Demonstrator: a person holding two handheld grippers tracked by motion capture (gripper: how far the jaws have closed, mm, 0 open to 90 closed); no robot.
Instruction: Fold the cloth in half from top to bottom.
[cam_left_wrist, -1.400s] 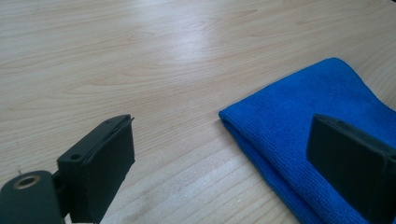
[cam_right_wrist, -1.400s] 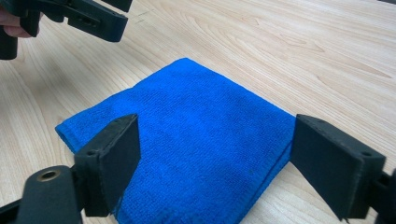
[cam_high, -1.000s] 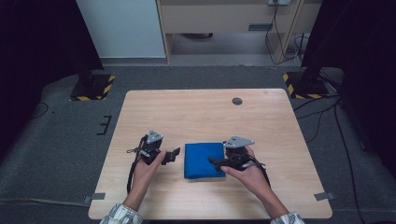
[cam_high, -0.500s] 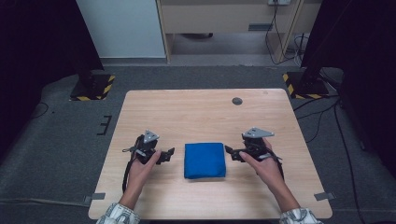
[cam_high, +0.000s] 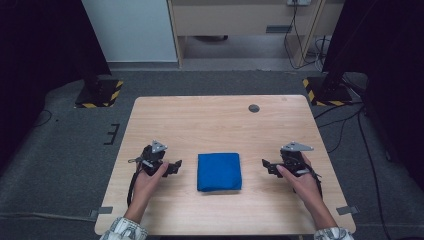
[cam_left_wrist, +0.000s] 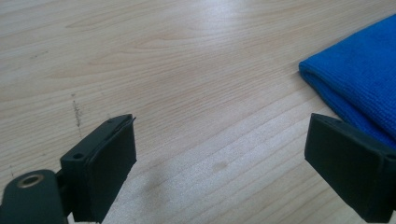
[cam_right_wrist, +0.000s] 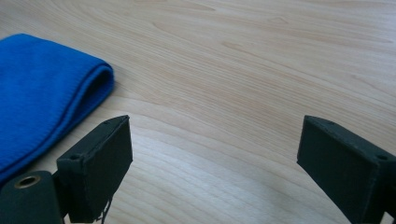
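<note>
On the table (cam_high: 220, 120), both wide-open claws (cam_high: 176, 165) (cam_high: 266, 165) have drawn back from the folded blue cloth (cam_high: 219, 171).

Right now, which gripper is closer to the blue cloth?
The left gripper. Only a narrow strip of table lies between its jaws and the cloth, while the right gripper sits clearly farther off. Both are open and touch nothing.

1. I read this as a lab recording bay: a lone wooden tabletop (cam_high: 220, 120) stands on grey carpet (cam_high: 70, 150) mid-frame.
2. Stand bases with yellow-black hazard stripes (cam_high: 98, 94) sit at upper left and right.
3. Cables (cam_high: 345, 122) trail at right; dark curtains (cam_high: 35, 55) flank both sides.
</note>
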